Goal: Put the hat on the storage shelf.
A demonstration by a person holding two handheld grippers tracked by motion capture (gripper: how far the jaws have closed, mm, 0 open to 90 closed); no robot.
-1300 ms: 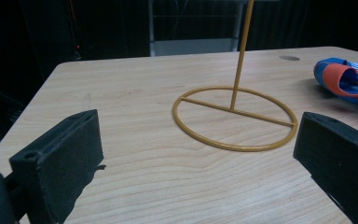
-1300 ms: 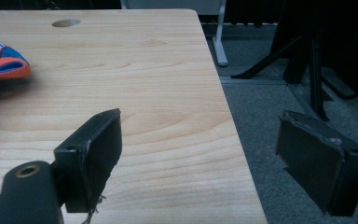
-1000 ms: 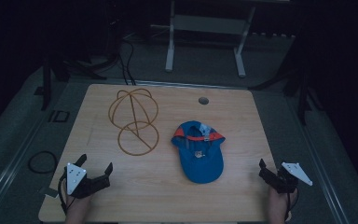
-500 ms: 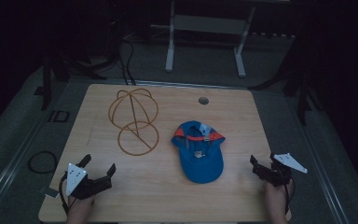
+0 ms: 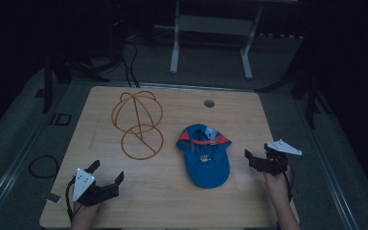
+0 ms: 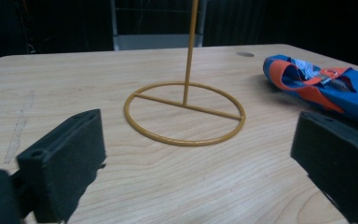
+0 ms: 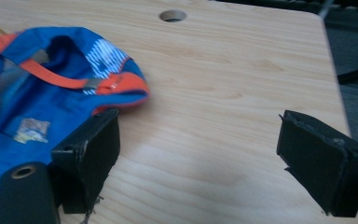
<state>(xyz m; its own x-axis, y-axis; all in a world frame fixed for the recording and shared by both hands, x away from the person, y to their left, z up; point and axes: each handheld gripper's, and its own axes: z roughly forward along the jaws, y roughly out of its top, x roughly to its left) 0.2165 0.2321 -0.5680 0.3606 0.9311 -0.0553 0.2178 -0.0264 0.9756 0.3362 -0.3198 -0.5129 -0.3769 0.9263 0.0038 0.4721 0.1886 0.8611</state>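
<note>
The left gripper (image 5: 106, 181) rests near the worktop's (image 5: 172, 206) near-left corner, fingers wide and empty. Ahead of it stands the wire cap stand (image 5: 137, 124), left of centre. The blue cap (image 5: 203, 160) lies upside down right of centre. The right gripper (image 5: 258, 160), fingers wide, sits at the near-right edge beside it. Likely best: pinch the cap's rim squarely, and lift level toward the stand.

Blue-and-orange cap (image 5: 203, 156), mustard-yellow wire stand (image 5: 137, 123)
</note>
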